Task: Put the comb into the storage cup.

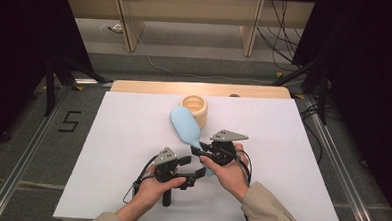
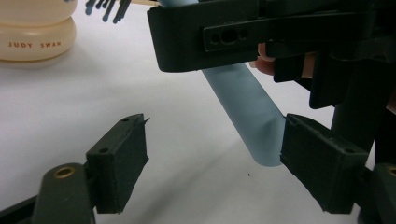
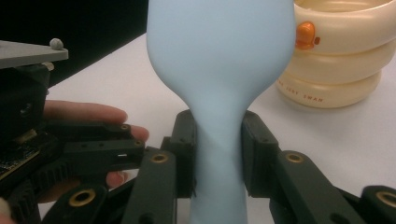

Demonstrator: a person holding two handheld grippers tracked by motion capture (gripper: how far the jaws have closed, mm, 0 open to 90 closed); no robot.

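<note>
Pale blue hairbrush (image 1: 185, 125), bristles facing left, handle toward the person, head beside cream ring-shaped container (image 1: 194, 108)

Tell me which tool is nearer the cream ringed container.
Right. The right tool grips the blue hairbrush handle just in front of the cream ringed container; the left tool sits farther back, open around the handle's end.

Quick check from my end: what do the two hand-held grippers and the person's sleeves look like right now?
Both are black. The left hand-held gripper and right hand-held gripper each carry a grey three-cornered plate on top, a black cable trailing off, brass-coloured rivets at the jaw links and blocky black pads. The sleeves are beige.
</note>
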